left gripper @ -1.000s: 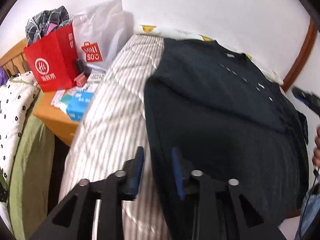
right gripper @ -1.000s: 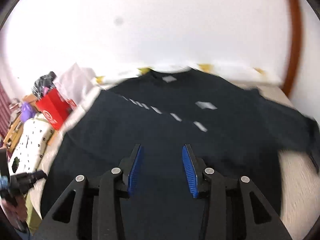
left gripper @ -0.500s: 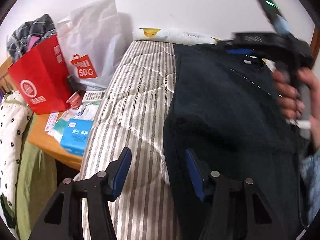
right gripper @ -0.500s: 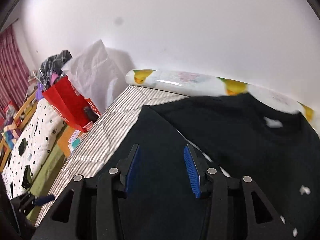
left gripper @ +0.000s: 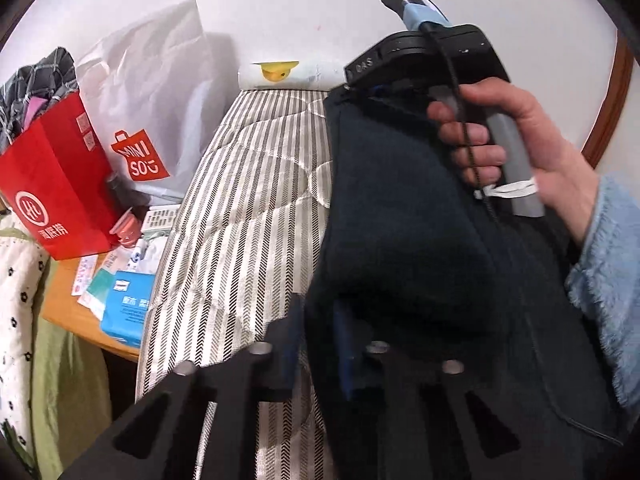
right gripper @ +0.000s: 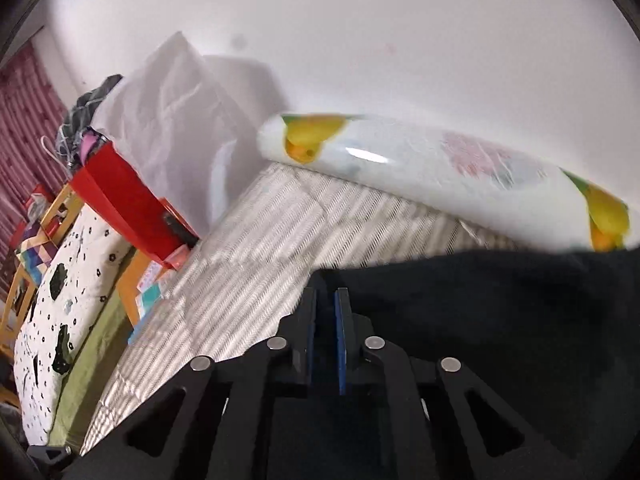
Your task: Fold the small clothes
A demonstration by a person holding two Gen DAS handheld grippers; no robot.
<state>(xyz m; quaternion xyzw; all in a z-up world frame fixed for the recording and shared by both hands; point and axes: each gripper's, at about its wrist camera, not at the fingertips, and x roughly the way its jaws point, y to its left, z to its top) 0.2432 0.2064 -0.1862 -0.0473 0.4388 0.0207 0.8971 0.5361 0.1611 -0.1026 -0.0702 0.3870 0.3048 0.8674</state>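
Note:
A dark navy shirt [left gripper: 404,216] lies on the striped mattress [left gripper: 248,208]. My left gripper [left gripper: 318,320] is shut on the shirt's left edge near its lower part, with cloth bunched between the blue pads. My right gripper [right gripper: 326,304] is shut on the shirt's upper left edge [right gripper: 480,304] near the shoulder, its pads nearly touching. In the left wrist view the right gripper's body and the hand holding it [left gripper: 500,136] sit over the far end of the shirt.
A rolled duck-print mat [right gripper: 440,168] lies along the wall at the mattress head. A red bag [left gripper: 52,184] and a white Miniso bag [left gripper: 152,104] stand on a wooden side table [left gripper: 68,304] with boxes to the left. A spotted quilt [right gripper: 60,300] lies further left.
Both grippers went from open to shut on the shirt's left edge. The right gripper moved to the far left corner of the shirt, and the left edge is now gathered and lifted.

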